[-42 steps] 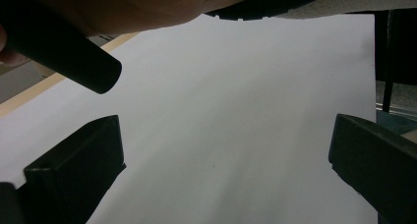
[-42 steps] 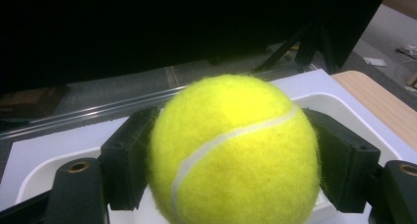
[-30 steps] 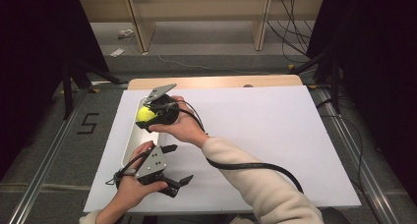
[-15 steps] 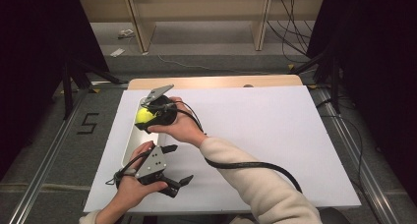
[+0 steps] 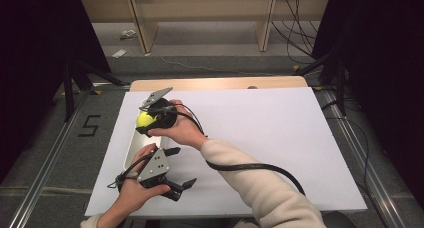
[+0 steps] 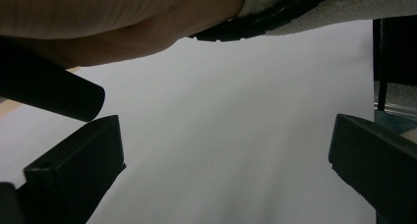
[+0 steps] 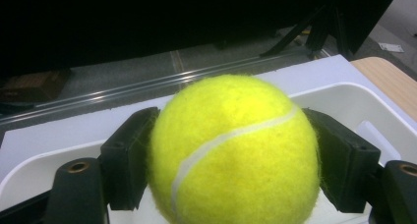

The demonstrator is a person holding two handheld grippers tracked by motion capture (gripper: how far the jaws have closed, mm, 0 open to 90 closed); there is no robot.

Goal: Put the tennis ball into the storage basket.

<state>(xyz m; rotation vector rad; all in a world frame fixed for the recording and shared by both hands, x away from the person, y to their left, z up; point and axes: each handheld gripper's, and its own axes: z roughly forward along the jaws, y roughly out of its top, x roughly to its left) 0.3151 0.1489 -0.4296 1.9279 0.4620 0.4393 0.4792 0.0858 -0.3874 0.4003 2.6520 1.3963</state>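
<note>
- The right gripper (image 5: 145,123) clamps a yellow tennis ball (image 7: 235,148) just above the white tray (image 7: 344,98) (both jaws touching it).
- The left gripper (image 5: 176,172), jaws apart, holds nothing, near the tray on the bench (image 5: 280,138).

Over the last second you barely shifted anything: your right gripper (image 5: 148,122) kept the fuzzy yellow tennis ball (image 5: 144,119) clamped above the white plastic bin (image 5: 129,153), perhaps easing very slightly lower.

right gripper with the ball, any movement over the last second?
No. The right gripper holds the tennis ball above the white tray's far end, as before.
</note>
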